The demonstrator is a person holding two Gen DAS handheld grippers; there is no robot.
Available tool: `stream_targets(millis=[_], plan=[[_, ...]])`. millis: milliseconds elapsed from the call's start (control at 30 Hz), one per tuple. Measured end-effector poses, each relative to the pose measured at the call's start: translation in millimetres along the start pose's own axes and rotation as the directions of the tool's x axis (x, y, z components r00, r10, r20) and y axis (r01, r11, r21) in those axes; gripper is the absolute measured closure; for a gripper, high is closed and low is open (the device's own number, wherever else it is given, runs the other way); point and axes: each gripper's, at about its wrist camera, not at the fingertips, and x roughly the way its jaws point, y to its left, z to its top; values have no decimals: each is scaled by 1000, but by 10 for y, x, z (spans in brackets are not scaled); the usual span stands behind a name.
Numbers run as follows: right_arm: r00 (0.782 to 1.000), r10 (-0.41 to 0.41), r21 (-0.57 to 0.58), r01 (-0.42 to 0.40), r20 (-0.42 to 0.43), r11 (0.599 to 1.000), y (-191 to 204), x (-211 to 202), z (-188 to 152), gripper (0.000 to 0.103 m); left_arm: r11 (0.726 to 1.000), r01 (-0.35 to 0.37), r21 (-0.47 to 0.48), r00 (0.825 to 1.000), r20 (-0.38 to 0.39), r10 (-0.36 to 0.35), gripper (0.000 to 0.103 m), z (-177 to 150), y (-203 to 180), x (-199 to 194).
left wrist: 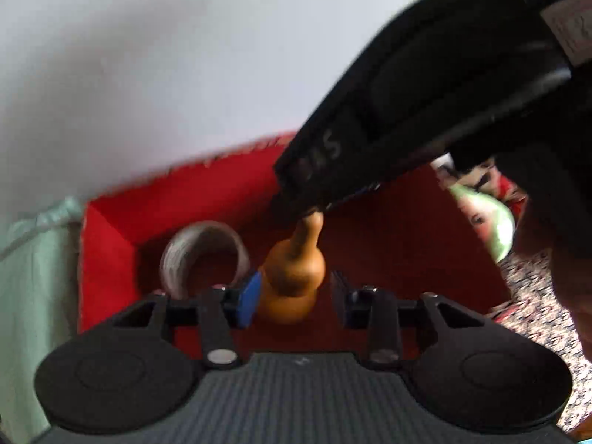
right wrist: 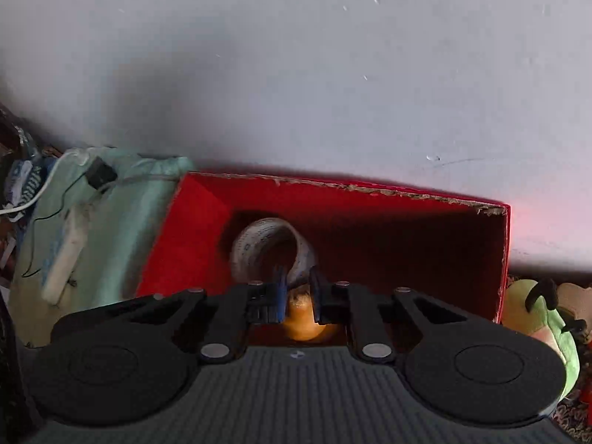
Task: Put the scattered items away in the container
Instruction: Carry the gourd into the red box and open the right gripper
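Left wrist view: left gripper (left wrist: 294, 298) low over the red cardboard box (left wrist: 111, 244), fingers spread wide, holding nothing. Between and just beyond them, a brown wooden gourd (left wrist: 296, 273), upright inside the box, neck pinched from above by the right gripper (left wrist: 312, 211), a dark blurred bulk slanting in from 2 o'clock and hiding the box's far wall. At 10 o'clock of the gourd, a grey tape roll (left wrist: 203, 251) on edge on the box floor. Mint-green cloth (left wrist: 33, 259) at 9 o'clock outside the box; green plush toy (left wrist: 495, 225) at 3 o'clock.

Right wrist view: right gripper (right wrist: 298, 298) pointing down into the box (right wrist: 505, 259), fingers closed on the gourd's (right wrist: 305, 323) neck, its round body showing below them. Tape roll (right wrist: 270, 248) just beyond at 12 o'clock. Grey wall (right wrist: 296, 74) behind. Mint cloth (right wrist: 122, 222) with a white power strip (right wrist: 63, 259) at 9 o'clock; plush toy (right wrist: 536, 318) at 3 o'clock.
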Motion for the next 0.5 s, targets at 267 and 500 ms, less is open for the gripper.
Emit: stream_targets(millis=[267,500], plan=[[997,-63,-3,63,-35,998,-42,377,60,86,998,62,-21,991,-114,-64,70,30,86,393],[998,-26,113,32,-49,993,-220,465,29,69,996,82,-41,982,-165,-88,70,108,134,620]])
